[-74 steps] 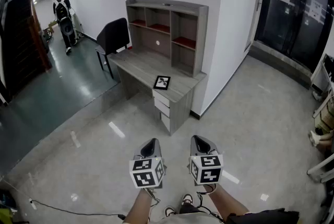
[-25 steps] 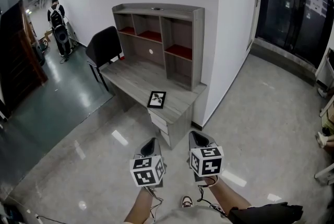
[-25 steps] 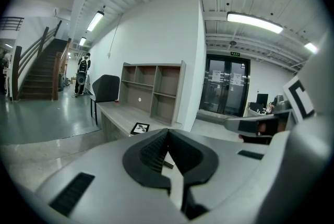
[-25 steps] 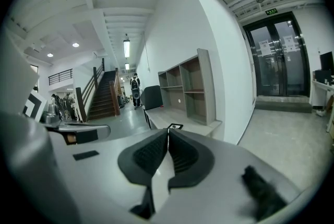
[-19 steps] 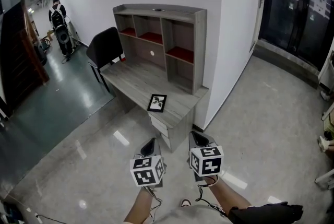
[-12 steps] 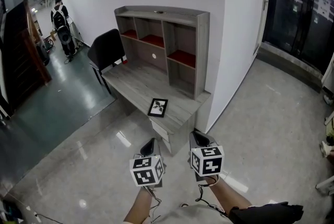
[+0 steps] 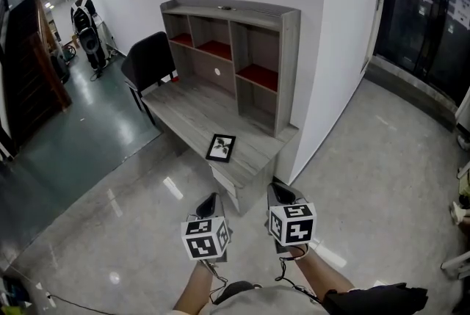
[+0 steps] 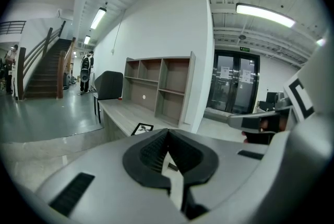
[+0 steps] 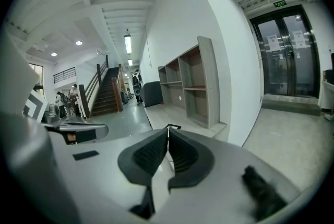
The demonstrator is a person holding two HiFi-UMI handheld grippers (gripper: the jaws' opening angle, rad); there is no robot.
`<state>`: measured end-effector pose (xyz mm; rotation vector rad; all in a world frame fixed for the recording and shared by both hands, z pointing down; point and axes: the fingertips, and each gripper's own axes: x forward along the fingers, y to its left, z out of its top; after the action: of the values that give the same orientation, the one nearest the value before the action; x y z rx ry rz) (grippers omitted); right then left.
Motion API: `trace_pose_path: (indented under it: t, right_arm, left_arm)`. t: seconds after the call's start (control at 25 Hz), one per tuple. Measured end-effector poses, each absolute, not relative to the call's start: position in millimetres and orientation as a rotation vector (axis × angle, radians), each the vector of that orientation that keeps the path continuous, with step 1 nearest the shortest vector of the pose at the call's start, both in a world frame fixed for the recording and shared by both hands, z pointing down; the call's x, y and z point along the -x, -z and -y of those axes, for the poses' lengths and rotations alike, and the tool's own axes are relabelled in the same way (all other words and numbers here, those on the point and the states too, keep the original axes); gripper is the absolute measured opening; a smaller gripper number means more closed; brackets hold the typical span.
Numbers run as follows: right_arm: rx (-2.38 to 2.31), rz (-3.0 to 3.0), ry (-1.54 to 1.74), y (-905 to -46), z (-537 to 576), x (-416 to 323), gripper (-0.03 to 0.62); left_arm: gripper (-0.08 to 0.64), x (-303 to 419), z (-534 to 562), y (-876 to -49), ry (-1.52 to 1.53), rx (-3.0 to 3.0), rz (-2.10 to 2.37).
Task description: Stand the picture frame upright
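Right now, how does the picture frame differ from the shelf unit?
The picture frame lies flat near the front edge of the desk; the shelf unit stands upright at the back. The frame is small and black-rimmed, the shelf unit large and grey with red shelves. Both rest on the desk.

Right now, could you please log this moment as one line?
frame: flat on desk | left gripper: shut, empty | right gripper: shut, empty | both short of desk

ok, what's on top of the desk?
A picture frame lying flat near the front edge of the desk, and a shelf hutch at the back. The frame's underside is covered.
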<state>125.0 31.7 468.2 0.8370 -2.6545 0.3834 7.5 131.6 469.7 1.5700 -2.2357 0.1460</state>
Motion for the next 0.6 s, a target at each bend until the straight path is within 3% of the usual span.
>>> trace_pose_path:
  t: [0.6]
  right_arm:
    - [-0.861,2.63,-0.435,-479,-5,-126,0.032]
  left_arm:
    - [0.012,-2,-103,-478,-0.169,-1.571,2.211]
